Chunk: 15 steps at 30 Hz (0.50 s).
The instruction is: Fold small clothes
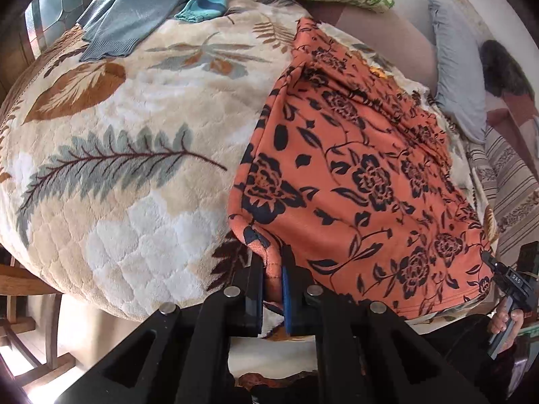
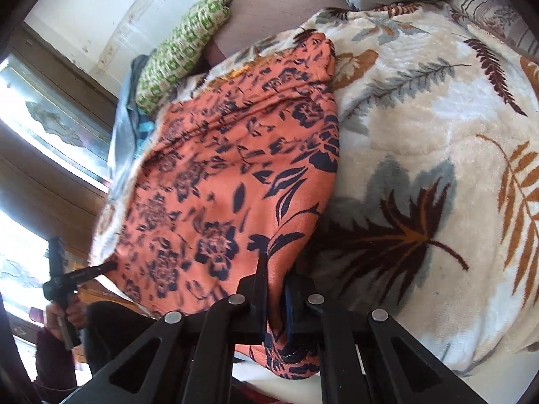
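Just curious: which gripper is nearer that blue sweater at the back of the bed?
Left. The left gripper grips the orange cloth's near corner on the sweater's side; the right gripper grips the opposite near corner, farther away.

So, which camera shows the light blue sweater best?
The left wrist view. There the light blue sweater lies spread at the far edge of the leaf-print blanket, so its knit and ribbed hem are plain. The right wrist view shows only a narrow, blurred blue strip beyond the orange flowered garment.
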Each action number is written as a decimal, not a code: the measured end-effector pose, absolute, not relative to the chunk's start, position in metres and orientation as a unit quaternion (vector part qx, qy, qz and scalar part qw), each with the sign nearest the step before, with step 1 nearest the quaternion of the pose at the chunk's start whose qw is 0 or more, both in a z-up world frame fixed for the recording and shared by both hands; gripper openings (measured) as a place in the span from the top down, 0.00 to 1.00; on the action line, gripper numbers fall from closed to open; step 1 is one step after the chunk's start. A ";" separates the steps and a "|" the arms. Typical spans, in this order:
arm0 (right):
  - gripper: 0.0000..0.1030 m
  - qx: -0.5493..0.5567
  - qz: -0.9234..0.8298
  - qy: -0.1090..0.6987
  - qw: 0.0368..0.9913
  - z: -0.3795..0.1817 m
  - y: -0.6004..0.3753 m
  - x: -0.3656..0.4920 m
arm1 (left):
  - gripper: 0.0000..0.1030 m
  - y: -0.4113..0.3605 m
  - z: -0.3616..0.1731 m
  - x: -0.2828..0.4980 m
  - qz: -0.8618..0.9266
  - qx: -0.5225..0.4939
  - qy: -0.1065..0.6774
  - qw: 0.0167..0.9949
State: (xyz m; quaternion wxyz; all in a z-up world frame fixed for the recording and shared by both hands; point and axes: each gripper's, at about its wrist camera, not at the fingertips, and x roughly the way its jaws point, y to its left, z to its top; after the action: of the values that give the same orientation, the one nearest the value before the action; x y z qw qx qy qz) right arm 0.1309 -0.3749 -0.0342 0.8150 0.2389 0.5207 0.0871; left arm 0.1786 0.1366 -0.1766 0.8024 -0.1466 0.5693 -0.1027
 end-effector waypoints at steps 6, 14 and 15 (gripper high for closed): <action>0.93 0.358 0.132 0.459 0.802 -0.013 -0.398 0.163 | 0.91 0.137 -0.124 0.223 -0.149 -0.179 0.526 0.818; 0.93 0.420 0.086 0.414 0.803 -0.015 -0.443 0.268 | 0.91 0.120 -0.093 0.347 -0.158 -0.181 0.506 0.829; 0.93 0.425 0.078 0.410 0.803 -0.019 -0.450 0.285 | 0.91 0.118 -0.095 0.367 -0.153 -0.183 0.508 0.828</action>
State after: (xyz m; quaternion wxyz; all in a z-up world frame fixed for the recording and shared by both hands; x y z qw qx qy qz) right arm 0.2852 -0.4496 -0.0194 0.8031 0.4251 0.4102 0.0776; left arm 0.3674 0.1176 -0.0947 0.8279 -0.1829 0.5077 -0.1528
